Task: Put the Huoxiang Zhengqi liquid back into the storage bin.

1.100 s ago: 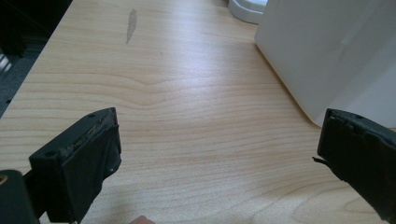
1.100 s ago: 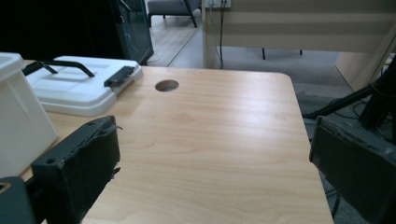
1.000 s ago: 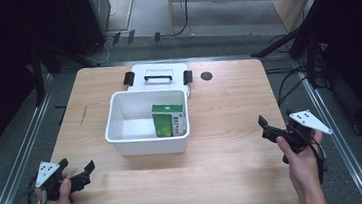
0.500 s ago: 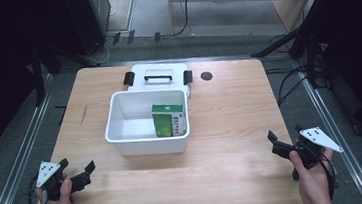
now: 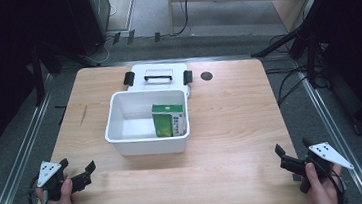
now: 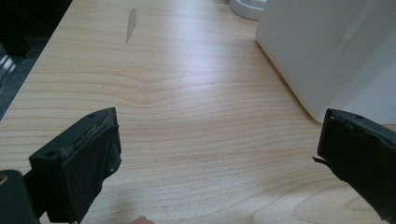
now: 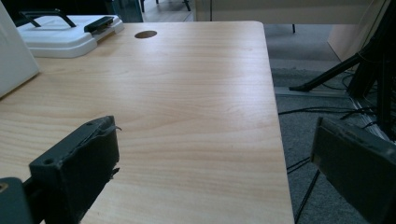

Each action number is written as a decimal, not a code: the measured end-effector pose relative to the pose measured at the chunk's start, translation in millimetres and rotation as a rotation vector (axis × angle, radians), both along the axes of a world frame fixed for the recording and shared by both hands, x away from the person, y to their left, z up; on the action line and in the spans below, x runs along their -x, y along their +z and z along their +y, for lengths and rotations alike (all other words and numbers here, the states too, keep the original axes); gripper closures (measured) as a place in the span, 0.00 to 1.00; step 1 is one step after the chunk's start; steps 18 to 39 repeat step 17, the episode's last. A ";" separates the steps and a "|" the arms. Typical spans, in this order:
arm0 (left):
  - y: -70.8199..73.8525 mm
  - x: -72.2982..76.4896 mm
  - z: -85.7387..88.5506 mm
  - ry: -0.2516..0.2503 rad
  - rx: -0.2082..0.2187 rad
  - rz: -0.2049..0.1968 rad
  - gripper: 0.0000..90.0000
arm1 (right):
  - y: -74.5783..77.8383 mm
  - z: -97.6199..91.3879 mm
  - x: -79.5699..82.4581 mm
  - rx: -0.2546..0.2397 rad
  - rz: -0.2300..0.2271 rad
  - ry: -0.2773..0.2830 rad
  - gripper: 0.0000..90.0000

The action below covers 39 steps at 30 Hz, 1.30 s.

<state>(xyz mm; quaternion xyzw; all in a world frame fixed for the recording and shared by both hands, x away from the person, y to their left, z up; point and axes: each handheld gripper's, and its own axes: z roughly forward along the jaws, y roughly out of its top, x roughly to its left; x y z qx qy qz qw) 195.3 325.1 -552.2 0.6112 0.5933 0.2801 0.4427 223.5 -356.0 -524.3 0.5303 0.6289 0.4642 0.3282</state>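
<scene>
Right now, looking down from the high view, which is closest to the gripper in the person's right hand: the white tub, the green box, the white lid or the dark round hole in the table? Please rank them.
From the right gripper, at the table's near right corner:
1. Green box, standing in the tub's right side.
2. White tub, mid-table; too close to the box to separate firmly.
3. Dark round hole, near the far edge.
4. White lid, behind the tub.
</scene>
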 end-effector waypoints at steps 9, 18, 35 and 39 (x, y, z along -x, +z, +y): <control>-0.2 -0.7 -0.3 -0.002 0.000 0.013 0.00 | -7.1 -11.8 19.7 0.010 0.007 -0.008 0.02; -0.3 -1.1 -0.7 0.003 -0.002 0.034 0.00 | -11.7 -11.0 26.2 -0.033 -0.018 -0.032 0.07; -0.3 -1.1 -0.7 0.003 -0.002 0.034 0.00 | -11.7 -11.0 26.2 -0.033 -0.018 -0.032 0.07; -0.3 -1.1 -0.7 0.003 -0.002 0.034 0.00 | -11.7 -11.0 26.2 -0.033 -0.018 -0.032 0.07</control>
